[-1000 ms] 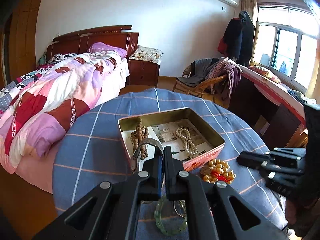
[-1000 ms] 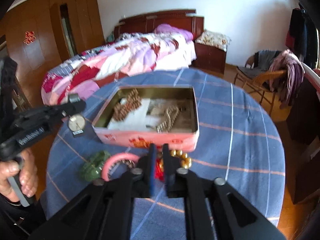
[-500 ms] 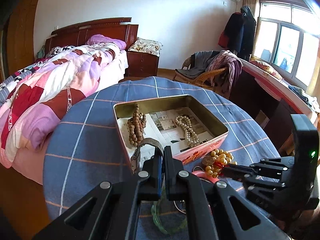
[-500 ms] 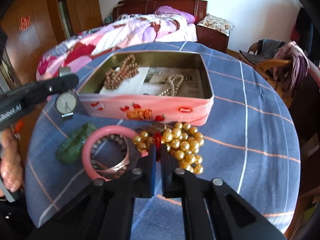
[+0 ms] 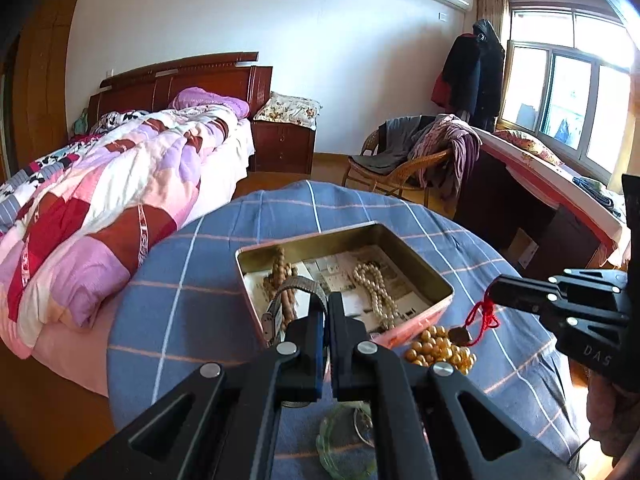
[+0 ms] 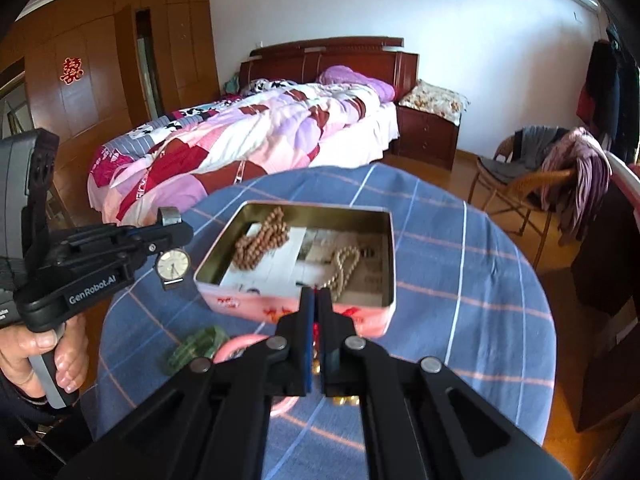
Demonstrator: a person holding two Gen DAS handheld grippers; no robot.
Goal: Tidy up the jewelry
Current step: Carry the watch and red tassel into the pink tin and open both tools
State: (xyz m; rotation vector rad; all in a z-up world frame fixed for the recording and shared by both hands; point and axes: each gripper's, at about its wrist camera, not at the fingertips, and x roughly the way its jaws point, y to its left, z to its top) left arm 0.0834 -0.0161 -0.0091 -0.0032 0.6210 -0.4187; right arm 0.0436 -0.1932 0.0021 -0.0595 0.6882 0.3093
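Left hand-held gripper (image 5: 326,304) is clenched on the mesh band of a wristwatch (image 6: 173,266), which hangs beside the tin's (image 6: 390,256) near-left corner. Right hand-held gripper (image 5: 494,290) is clenched on the red cord (image 5: 484,316) of a gold-bead bracelet (image 5: 440,350), whose beads lie heaped on the counter (image 5: 192,280) against the tin's front wall.

Likely faults: the thin cord may slide out between the flat pads; the dangling beads may catch the tin's rim; the watch may swing and strike the metal wall.

Materials: the tin is a shallow rectangular metal box, paper-lined, holding matte brown wooden beads (image 6: 262,240) and a pale pearl strand (image 6: 344,266). A pink bangle (image 6: 236,346) and a translucent green bracelet (image 6: 196,346) lie on the checked blue cloth.
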